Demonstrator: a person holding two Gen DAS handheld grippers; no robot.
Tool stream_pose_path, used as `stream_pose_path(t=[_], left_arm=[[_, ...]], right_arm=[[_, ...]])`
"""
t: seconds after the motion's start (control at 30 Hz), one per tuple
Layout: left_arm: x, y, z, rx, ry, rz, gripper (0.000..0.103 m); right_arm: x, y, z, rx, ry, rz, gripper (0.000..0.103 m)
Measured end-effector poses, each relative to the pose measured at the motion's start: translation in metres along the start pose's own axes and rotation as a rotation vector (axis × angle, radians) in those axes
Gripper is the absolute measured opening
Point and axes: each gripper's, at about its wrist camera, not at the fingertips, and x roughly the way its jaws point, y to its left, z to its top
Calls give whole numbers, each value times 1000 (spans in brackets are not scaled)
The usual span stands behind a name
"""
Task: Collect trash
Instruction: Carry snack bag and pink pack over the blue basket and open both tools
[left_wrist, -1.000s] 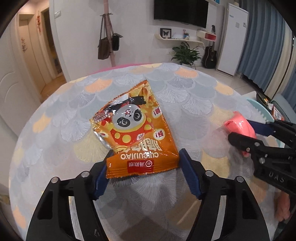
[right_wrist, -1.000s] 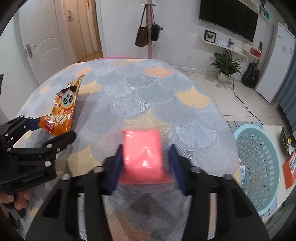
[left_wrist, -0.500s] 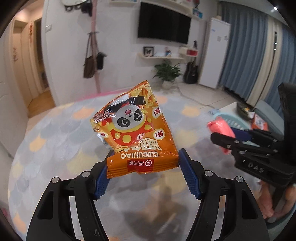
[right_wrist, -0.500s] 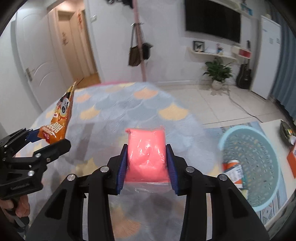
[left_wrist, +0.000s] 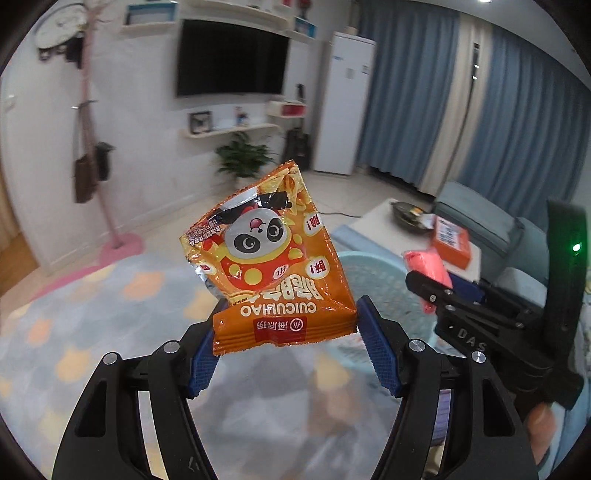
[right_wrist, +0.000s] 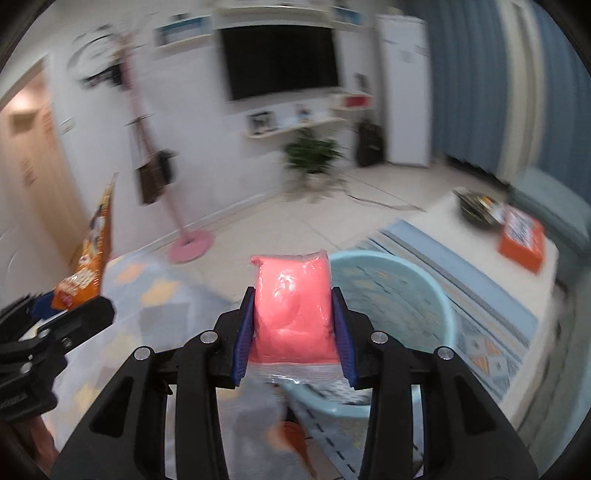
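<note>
My left gripper (left_wrist: 288, 343) is shut on an orange panda snack bag (left_wrist: 269, 266) and holds it upright in the air above the table edge. My right gripper (right_wrist: 293, 332) is shut on a pink packet (right_wrist: 291, 306), which also shows in the left wrist view (left_wrist: 424, 266). A light blue laundry-style basket (right_wrist: 399, 295) stands on the floor just beyond and right of the pink packet; it shows behind the snack bag in the left wrist view (left_wrist: 376, 273). The left gripper with the orange bag shows at the left of the right wrist view (right_wrist: 85, 269).
The scallop-patterned round table (left_wrist: 92, 332) lies below both grippers. A low white table (right_wrist: 480, 251) with an orange box (right_wrist: 522, 238) and a dish stands to the right. A pink coat stand (right_wrist: 188, 243), a plant and a fridge stand by the far wall.
Both grippers rose off the table with their packets and swung right toward the blue basket, which now sits just ahead of the pink packet. The right wrist view is motion-blurred.
</note>
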Motion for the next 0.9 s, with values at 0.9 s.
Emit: stream_pose_path(t=[0.9], left_arm=[[146,-35,19,37,215,-88,73]], right_arm=[[93,-88,-32,223,147,-77,37]])
